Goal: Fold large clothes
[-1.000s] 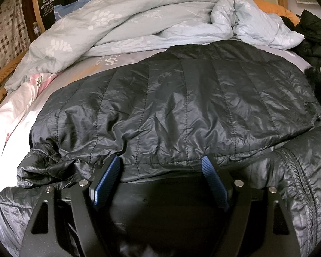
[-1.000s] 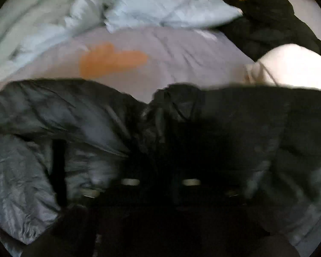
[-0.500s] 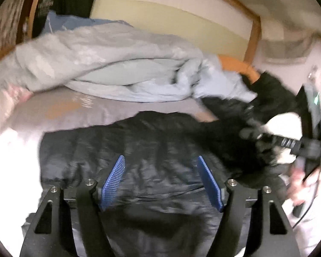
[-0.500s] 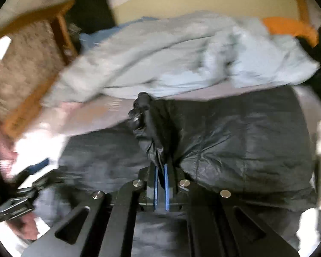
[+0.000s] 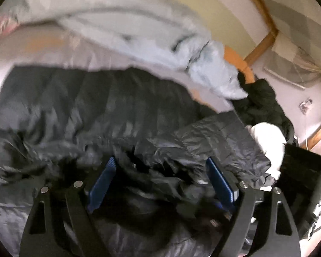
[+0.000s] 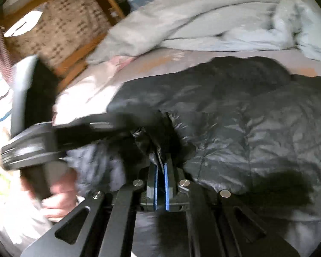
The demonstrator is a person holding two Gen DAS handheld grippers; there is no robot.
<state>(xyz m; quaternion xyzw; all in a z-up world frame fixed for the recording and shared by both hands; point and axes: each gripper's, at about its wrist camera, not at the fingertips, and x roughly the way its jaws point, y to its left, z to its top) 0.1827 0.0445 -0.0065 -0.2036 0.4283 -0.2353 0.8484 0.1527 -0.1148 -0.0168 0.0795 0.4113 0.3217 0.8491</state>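
Pinching a bunched fold of the black puffer jacket (image 6: 235,115) with my right gripper (image 6: 161,171): blue pads nearly together, dark fabric sandwiched between them. My left gripper (image 5: 162,177) has just been spreading and now stands wide; crumpled jacket fabric sits between its blue pads (image 5: 102,184), but neither pad looks pressed on it. Jacket lies spread across the grey bedsheet (image 6: 182,57), with one quilted section folded over on the right side in the left wrist view. Pale blue duvet (image 5: 122,27) is heaped beyond it toward the headboard. A darker garment (image 5: 261,105) and something white (image 5: 269,137) lie at the jacket's far right edge. A hand (image 6: 57,194) grips the left tool's handle at lower left of the right wrist view. Both views blurred.
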